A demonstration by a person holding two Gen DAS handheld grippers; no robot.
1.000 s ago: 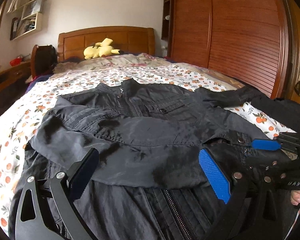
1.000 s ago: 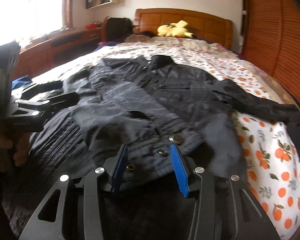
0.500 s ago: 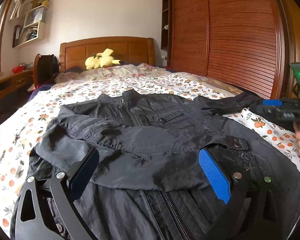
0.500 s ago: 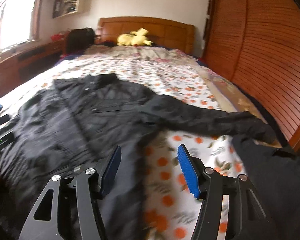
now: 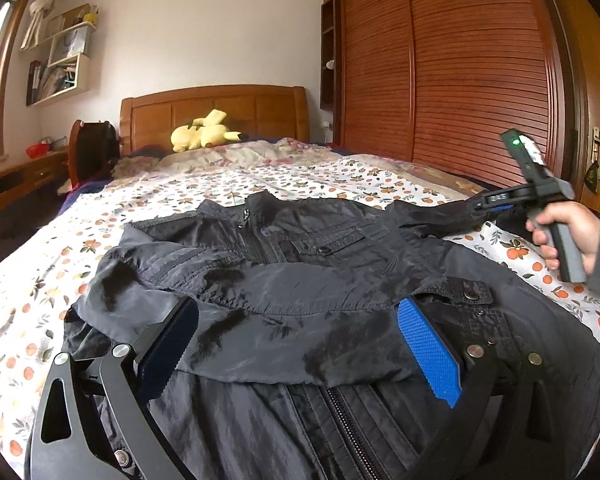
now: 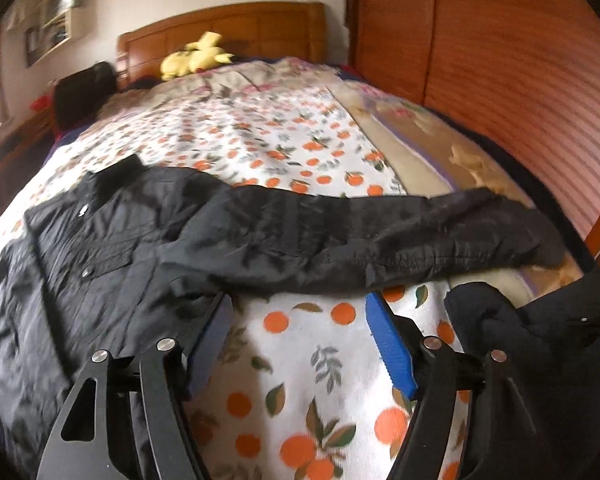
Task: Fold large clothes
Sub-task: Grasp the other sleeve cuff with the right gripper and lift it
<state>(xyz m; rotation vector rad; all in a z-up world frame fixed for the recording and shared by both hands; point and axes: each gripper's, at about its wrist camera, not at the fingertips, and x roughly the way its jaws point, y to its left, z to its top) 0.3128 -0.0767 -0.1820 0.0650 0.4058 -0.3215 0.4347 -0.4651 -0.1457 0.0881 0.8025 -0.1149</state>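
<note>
lying spread across the floral bedspread (image 6: 300, 360), collar toward twelve o'clock: black jacket (image 5: 300, 280). already folded over the chest, cuff ending near four o'clock in the left wrist view: one sleeve (image 5: 260, 320). stretching flat out toward three o'clock in the right wrist view, not yet folded: other sleeve (image 6: 380, 236). hovering just short of that sleeve, jaws opening, only bedspread between them: right gripper (image 6: 300, 336). resting wide open over the folded sleeve, pads not pinching cloth: left gripper (image 5: 300, 340). remaining, by the look of it: second sleeve, then doubling the body.
</note>
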